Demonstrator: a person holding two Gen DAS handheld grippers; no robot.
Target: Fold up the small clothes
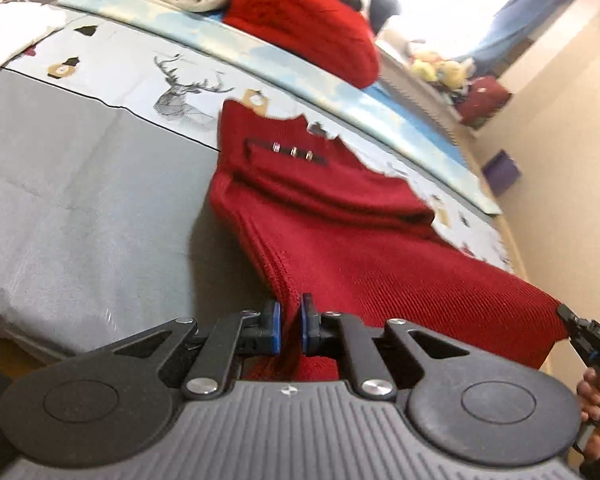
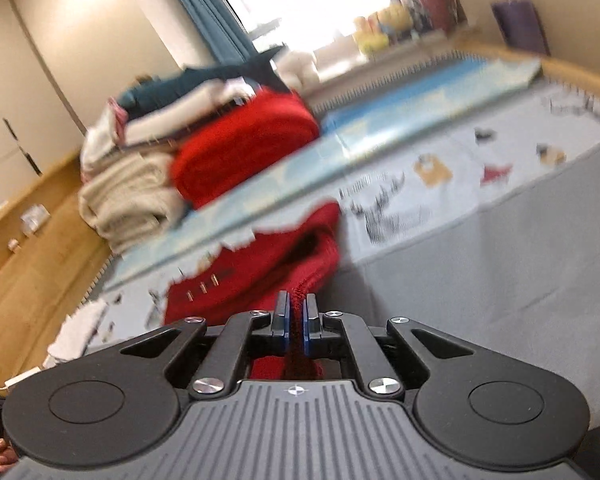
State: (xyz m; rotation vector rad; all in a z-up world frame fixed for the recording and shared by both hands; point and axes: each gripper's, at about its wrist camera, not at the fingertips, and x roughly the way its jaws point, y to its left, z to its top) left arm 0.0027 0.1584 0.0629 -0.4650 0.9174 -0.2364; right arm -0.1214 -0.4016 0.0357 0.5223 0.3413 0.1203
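Across the bed (image 1: 80, 208), toward twelve o'clock of both cameras, the red knit garment (image 1: 340, 240) hangs lifted by its near edge, left tongs (image 1: 290, 322) and right tongs (image 2: 297, 326) each pinched on it, so the fold seems begun and next calls for carrying that edge over evenly.

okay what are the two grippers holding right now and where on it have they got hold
Both hold the dark red knitted garment by its near ribbed edge: the left gripper pinches one bunched end, the right gripper the other.
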